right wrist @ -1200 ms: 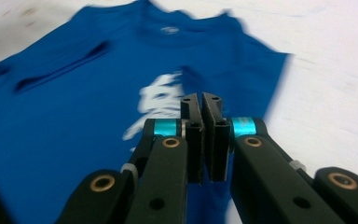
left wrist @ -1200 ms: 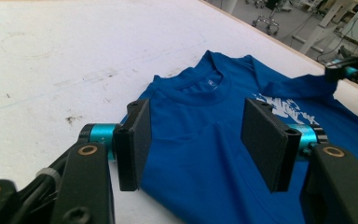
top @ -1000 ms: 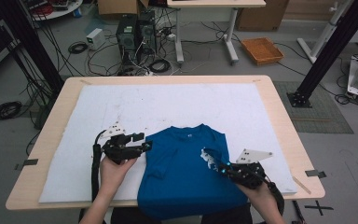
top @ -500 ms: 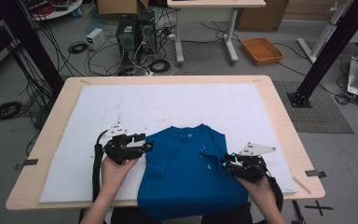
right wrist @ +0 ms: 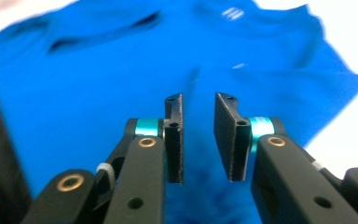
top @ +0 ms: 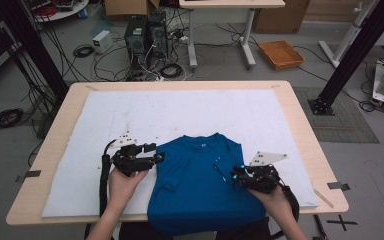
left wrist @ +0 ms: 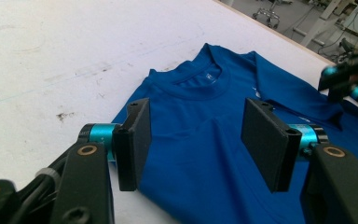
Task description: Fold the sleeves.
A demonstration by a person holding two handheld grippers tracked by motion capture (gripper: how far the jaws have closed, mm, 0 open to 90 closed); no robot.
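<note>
A blue T-shirt (top: 200, 185) lies flat on the white mat, collar away from the person and hem over the near table edge. My left gripper (top: 155, 152) hovers at its left shoulder with the jaws wide apart; in the left gripper view (left wrist: 193, 140) only the shirt (left wrist: 205, 107) lies below the gap. My right gripper (top: 232, 174) is over the shirt's right side. Its jaws (right wrist: 198, 135) have just been closing a little and stand narrowly apart, with nothing between them and the shirt (right wrist: 98, 79) beneath.
The white mat (top: 180, 110) covers most of the wooden table (top: 300, 115). Beyond the table the floor holds cables, computer towers (top: 145, 35) and an orange tray (top: 281, 53). The right gripper (left wrist: 349, 77) shows at the far right of the left gripper view.
The right gripper has drawn back slightly toward the shirt's right edge and its jaws have parted. The left gripper and the shirt have stayed put.
</note>
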